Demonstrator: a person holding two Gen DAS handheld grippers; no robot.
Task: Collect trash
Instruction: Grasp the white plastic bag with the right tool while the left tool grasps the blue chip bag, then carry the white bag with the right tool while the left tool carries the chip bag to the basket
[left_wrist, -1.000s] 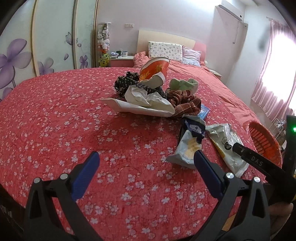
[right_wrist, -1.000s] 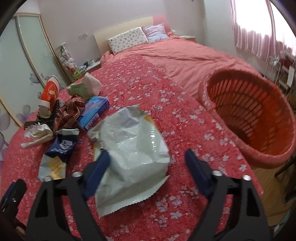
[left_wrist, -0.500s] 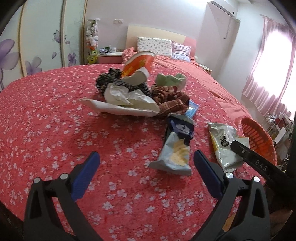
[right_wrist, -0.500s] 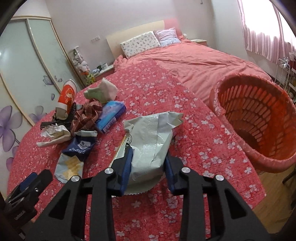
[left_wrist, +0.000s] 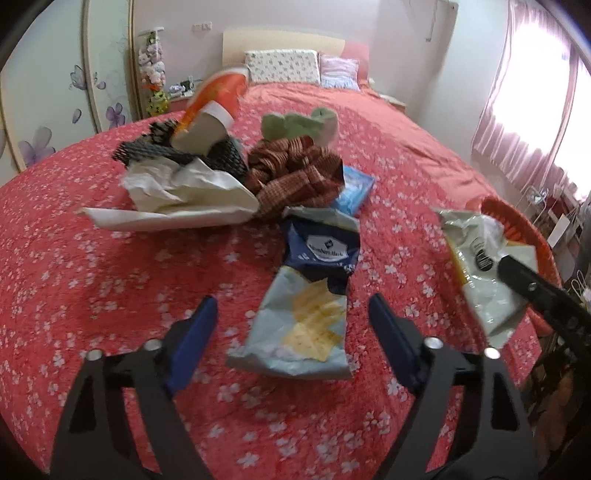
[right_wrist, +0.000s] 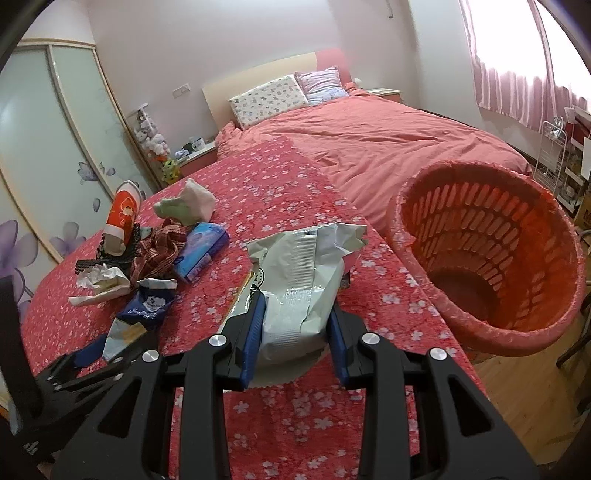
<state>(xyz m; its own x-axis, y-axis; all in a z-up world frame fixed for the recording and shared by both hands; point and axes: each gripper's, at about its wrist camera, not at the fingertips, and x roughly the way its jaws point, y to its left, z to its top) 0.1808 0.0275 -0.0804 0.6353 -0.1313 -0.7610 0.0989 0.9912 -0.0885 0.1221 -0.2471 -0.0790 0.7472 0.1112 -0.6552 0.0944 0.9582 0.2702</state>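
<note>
My right gripper (right_wrist: 295, 332) is shut on a crumpled silver-white snack bag (right_wrist: 306, 273) and holds it lifted above the bed, left of the red basket (right_wrist: 491, 254). The same bag (left_wrist: 480, 266) shows at the right of the left wrist view. My left gripper (left_wrist: 291, 336) is open, its fingers either side of a blue and pale chip bag (left_wrist: 314, 291) lying flat on the red floral bedspread (left_wrist: 92, 277). That chip bag also shows in the right wrist view (right_wrist: 140, 314).
Behind the chip bag lie crumpled white paper (left_wrist: 184, 192), an orange paper cup (left_wrist: 214, 107), black mesh, a plaid cloth (left_wrist: 295, 173), a green sock (left_wrist: 299, 125) and a blue tissue pack (left_wrist: 354, 184). The basket stands off the bed's right edge.
My right gripper has closed on the silver bag and lifted it toward the basket. My left gripper has moved forward, so the chip bag now lies between its open fingers.
</note>
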